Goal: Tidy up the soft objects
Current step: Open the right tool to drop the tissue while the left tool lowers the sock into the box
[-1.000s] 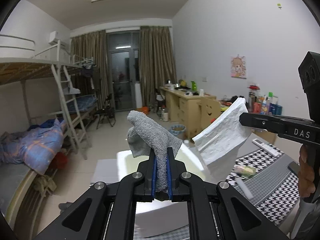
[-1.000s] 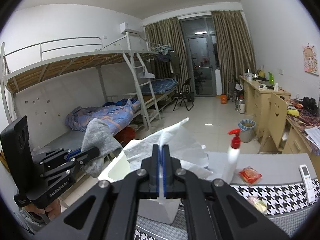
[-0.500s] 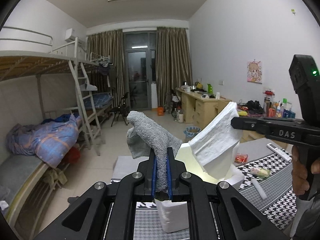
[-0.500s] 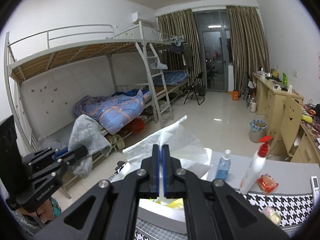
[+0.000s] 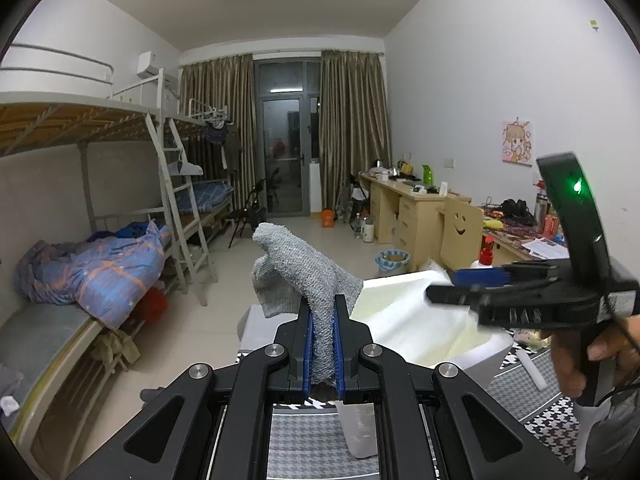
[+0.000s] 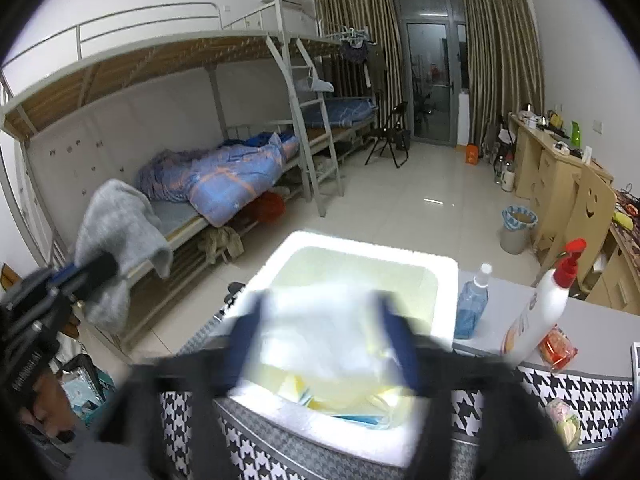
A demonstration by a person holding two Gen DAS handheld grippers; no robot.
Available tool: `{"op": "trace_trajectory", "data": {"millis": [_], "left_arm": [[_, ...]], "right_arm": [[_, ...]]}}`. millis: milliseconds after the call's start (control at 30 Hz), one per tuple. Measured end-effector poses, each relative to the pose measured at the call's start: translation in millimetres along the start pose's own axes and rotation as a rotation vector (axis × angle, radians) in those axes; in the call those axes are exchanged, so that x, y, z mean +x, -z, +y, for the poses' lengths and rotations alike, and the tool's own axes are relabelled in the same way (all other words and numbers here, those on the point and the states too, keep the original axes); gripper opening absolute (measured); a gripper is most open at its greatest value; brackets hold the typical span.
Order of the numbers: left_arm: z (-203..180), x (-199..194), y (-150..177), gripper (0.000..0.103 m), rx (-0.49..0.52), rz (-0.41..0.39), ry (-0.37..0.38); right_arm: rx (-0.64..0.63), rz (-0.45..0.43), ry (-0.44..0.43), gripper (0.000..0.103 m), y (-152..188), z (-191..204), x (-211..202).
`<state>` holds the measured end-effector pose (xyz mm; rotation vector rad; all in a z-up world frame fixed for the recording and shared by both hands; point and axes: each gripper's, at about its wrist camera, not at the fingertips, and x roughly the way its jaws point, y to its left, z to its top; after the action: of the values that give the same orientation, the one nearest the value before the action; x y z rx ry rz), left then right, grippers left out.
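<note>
The white cloth [image 6: 320,320] drops between my right gripper's [image 6: 324,344] opening jaws into the white foam box [image 6: 448,280]. My left gripper [image 5: 323,344] pinches the gray towel [image 5: 300,272]; I should drop it in gently too.

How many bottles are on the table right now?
2: a blue bottle beside the white box, and a red-topped spray bottle right of it. Others may be hidden.

The left gripper [image 5: 323,344] clamps a grey towel [image 5: 308,280]. The right gripper [image 5: 452,286], jaws opening, hovers over a white foam box [image 5: 420,336].
</note>
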<state>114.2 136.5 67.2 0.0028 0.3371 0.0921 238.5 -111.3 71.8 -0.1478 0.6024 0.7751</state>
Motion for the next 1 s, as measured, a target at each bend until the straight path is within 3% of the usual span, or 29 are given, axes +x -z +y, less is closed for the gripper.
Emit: {"op": "trace_trajectory", "data": {"millis": [333, 500, 1000], "left_arm": [[-6, 7, -3, 0.009, 0.017, -0.001, 0.043], [-8, 13, -5, 0.009, 0.026, 0.007, 0.063], [-30, 32, -11, 0.009, 0.057, 0.038, 0.152]], "right_arm": [[-0.021, -0.033, 0.05, 0.085, 6, -2, -20], [-0.01, -0.068, 0.095, 0.098, 10, -4, -29], [0.027, -0.098, 0.147, 0.098, 21, -31, -58]]}}
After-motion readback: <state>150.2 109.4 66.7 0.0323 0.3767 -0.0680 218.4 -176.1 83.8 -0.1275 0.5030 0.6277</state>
